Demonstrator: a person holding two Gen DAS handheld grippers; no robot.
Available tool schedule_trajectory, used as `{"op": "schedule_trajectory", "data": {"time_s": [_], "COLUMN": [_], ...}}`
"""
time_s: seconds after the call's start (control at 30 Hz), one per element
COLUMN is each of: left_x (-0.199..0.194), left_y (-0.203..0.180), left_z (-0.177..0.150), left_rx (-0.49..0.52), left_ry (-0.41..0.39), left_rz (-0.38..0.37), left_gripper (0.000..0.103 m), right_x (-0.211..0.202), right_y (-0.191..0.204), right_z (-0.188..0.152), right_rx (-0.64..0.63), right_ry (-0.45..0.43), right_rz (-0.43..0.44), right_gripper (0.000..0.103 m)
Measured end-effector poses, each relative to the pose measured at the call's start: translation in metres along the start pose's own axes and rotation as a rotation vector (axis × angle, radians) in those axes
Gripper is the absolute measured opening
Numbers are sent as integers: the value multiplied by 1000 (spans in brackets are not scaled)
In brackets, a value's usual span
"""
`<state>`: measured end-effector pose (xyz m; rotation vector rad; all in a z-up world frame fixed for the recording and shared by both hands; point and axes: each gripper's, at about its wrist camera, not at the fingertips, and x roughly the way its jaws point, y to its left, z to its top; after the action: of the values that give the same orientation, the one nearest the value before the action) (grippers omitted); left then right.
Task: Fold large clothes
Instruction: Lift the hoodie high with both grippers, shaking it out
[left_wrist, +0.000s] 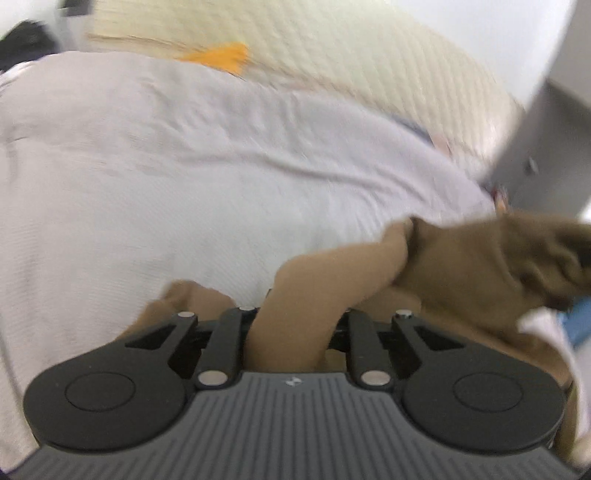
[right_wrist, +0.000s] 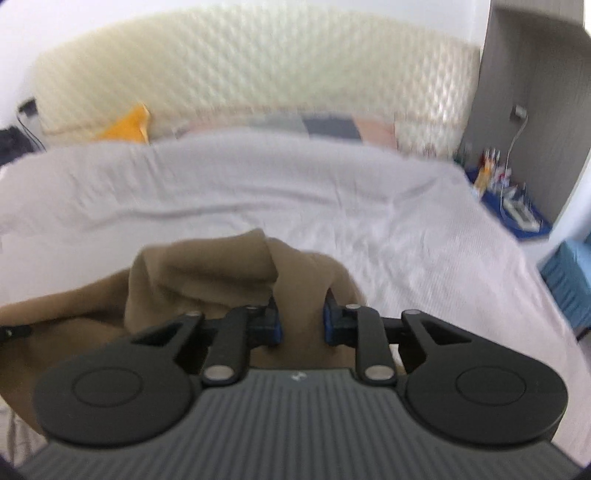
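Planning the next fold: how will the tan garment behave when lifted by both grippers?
Probably floppy: the tan garment bunches and droops around the right gripper. Likely light, since thin folds rise through the left gripper. It may slide on the white bedspread.

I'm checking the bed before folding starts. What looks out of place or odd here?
Nothing damaged or spilled. The tan garment is bunched rather than flat, pinched by both the left gripper and right gripper over the white bedspread.
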<state>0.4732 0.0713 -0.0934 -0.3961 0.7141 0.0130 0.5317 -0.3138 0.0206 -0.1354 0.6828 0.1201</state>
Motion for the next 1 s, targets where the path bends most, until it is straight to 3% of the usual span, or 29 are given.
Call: {"op": "schedule_trajectory", "data": {"time_s": [0.13, 0.27, 0.47, 0.77, 1.0], "left_x": [-50, -123, -236, -420, -563], "left_y": [16, 26, 39, 66, 69], "left_z": [8, 17, 24, -7, -43], "left_rx": [-48, -44, -45, -64, 9], "left_ry": [-74, -233, -426, -673, -833], "left_rz": [29, 85, 105, 106, 71], "left_gripper": [19, 18, 18, 17, 17], "right_x": [-61, -123, -239, -394, -456], "right_y": [0, 3, 9, 24, 19], "right_z": [13, 22, 35, 23, 8], "right_rx": [-18, -23, -16, -19, 31], "right_ry": [-102, -216, -453, -771, -866], "right_rz": [26, 41, 58, 60, 71], "right_gripper": [20, 18, 16, 14, 13]}}
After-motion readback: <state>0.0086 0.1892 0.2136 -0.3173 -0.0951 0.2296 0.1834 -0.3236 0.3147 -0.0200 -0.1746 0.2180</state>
